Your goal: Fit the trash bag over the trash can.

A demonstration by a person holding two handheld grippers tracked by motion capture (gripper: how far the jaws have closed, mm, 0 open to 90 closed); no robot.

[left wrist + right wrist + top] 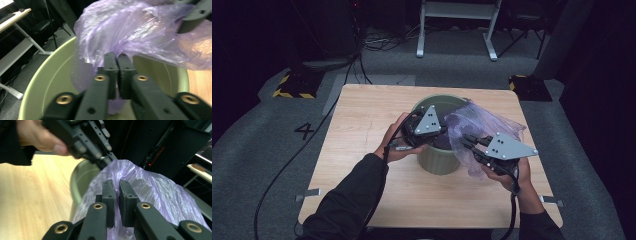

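Pinching purple bag (130, 32), bin (439, 157) beneath

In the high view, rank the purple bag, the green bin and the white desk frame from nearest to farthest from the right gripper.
1. purple bag, at the right gripper's jaws.
2. green bin, just left of it.
3. white desk frame, far back on the floor.

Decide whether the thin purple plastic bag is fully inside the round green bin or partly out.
Partly out. The thin purple plastic bag drapes over the round green bin rim and down its right side; one part dips inside.
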